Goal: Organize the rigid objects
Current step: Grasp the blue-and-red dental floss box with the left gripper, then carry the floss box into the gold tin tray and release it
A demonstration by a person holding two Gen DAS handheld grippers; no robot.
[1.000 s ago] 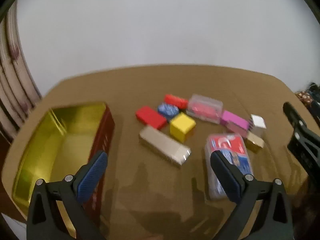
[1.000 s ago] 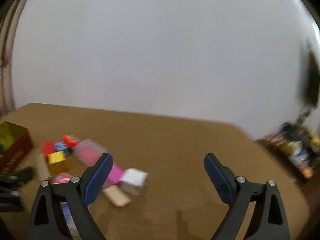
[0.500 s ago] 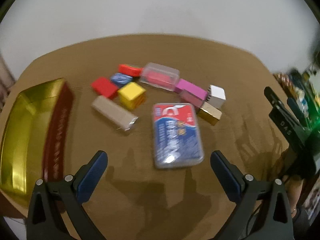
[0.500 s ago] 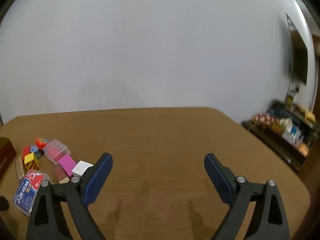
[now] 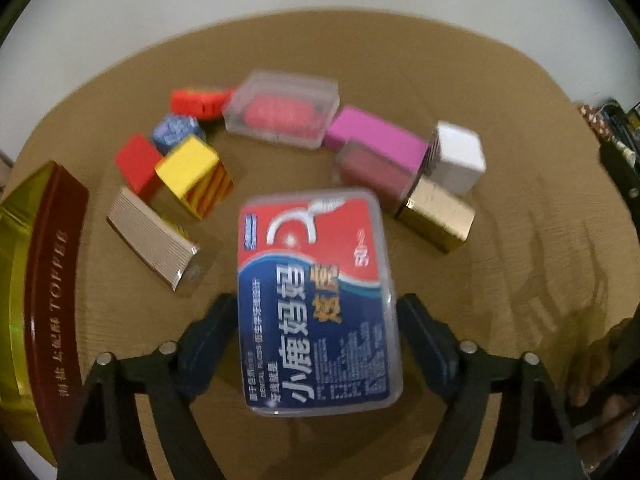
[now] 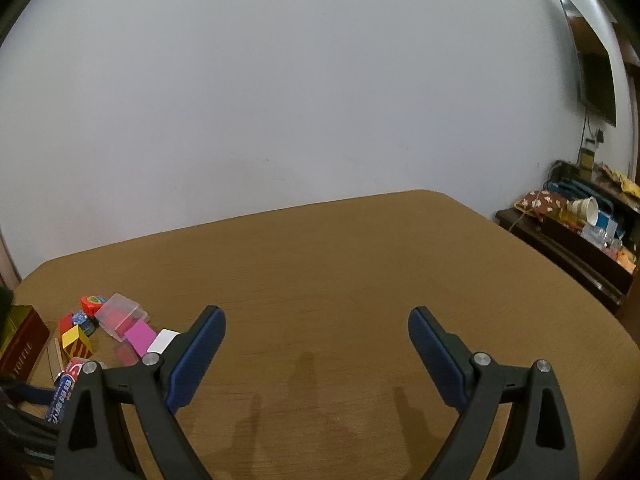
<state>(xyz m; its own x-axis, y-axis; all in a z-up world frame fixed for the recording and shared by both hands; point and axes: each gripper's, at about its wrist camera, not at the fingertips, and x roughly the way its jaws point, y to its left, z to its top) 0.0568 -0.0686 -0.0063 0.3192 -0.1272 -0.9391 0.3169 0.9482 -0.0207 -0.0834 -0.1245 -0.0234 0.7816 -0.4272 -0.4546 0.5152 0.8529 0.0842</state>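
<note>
In the left wrist view my left gripper (image 5: 316,320) is shut on the dental floss box (image 5: 316,292), a clear case with a red and blue label, its fingers pressed against both long sides. Beyond it on the brown table (image 5: 500,120) lie a yellow cube (image 5: 188,168), a red block (image 5: 136,162), a beige bar (image 5: 152,236), a clear case with pink contents (image 5: 284,110), a magenta block (image 5: 376,140), a white cube (image 5: 458,156) and a gold block (image 5: 436,216). My right gripper (image 6: 316,352) is open and empty above bare table.
A gold tin with a dark red side (image 5: 52,264) stands at the left edge. The same tin (image 6: 22,340) and the object cluster show at the far left of the right wrist view. A cluttered dark shelf (image 6: 580,232) stands beyond the table's right side.
My left gripper has moved forward and down over the dental floss box and closed on its sides. My right gripper has stayed open, its view shifting slightly.
</note>
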